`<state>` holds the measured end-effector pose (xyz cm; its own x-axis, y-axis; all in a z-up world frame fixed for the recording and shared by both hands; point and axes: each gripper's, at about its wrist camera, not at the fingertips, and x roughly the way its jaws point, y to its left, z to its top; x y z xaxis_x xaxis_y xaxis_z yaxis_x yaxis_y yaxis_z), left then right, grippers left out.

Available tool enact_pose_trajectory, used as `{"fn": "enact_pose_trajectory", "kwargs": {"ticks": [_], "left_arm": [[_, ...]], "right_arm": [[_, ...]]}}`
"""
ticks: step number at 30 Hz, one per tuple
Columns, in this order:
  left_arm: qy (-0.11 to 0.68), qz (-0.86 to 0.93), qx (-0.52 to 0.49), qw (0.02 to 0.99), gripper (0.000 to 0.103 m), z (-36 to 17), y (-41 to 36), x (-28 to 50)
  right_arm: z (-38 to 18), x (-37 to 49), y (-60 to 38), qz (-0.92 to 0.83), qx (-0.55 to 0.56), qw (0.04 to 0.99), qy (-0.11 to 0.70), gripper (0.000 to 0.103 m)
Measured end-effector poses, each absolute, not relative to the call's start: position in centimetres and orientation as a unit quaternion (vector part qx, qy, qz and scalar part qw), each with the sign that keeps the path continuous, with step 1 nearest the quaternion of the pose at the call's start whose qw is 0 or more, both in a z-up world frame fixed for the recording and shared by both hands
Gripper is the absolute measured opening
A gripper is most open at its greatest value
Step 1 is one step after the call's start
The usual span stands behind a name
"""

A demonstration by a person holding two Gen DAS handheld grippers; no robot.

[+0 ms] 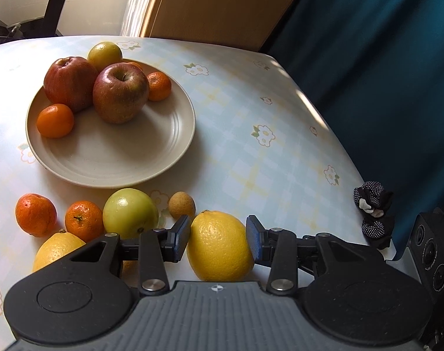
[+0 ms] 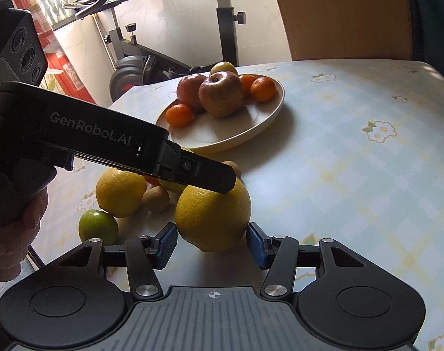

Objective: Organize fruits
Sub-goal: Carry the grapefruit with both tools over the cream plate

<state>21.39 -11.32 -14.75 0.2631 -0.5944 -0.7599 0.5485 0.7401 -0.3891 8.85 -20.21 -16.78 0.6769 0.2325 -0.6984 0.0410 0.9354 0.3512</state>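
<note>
L gripper (image 1: pixel 217 237) was clamped on a big yellow citrus (image 1: pixel 220 248), one blue pad pressed on each flank & the jaws narrow. The fruit sat on the table (image 1: pixel 265 175) near its front edge. From the R wrist view the L gripper reached in from the left, held by a person's hand (image 2: pixel 14 234), w/ a finger lying over the top of that same citrus.

R gripper (image 2: pixel 211 242) was part-open. Its pads flanked the near lower side of the citrus. Left pad showed a thin gap; right pad was just beside the skin, and contact couldn't be told. No squeeze was visible.

Just left of the held fruit lay a 2nd yellow citrus (image 1: pixel 58 251), partly under the L gripper's body. A small green fruit (image 2: pixel 98 226) was at the near left in the R view. Behind these came a loose row: two tangerines (image 1: pixel 36 215), a pale green apple (image 1: pixel 129 212) and a small brown round fruit (image 1: pixel 181 204), close together, some touching. Another small brown one (image 2: pixel 156 199) sat between the two citruses.

Farther back stood a beige plate (image 1: pixel 110 158), front half bare. At its rear were two red apples (image 1: pixel 121 92) touching each other, w/ tangerines beside them & a yellow-green fruit (image 1: pixel 104 52) at the far rim.

The cloth was pale check w/ flower prints. At the right table edge lay a dark dotted fabric item (image 1: pixel 372 201).

Beyond the table were a wooden chair back (image 2: pixel 339 14), a dark blue fabric (image 1: pixel 382 58) and an exercise bike (image 2: pixel 140 49) by the window.
</note>
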Motion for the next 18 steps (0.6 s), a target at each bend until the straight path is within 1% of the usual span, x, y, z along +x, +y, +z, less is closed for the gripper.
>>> {"fn": "enact_pose_trajectory", "kwargs": {"ticks": [5, 11, 18], "left_arm": [[0.464, -0.364, -0.029, 0.807, 0.043, -12.5, -11.3, 22.2], [0.439, -0.361, -0.024, 0.822, 0.043, -10.3, -12.1, 24.4], [0.443, -0.351, -0.009, 0.825, 0.044, -9.6, -13.6, 28.6]], "right_arm": [[-14.9, 10.0, -21.0, 0.057, 0.16, 0.91, 0.378, 0.049], [-12.9, 13.4, -22.3, 0.065, 0.129, 0.92, 0.366, 0.049], [-13.0, 17.9, -24.1, 0.068, 0.122, 0.919, 0.369, 0.049]]}}
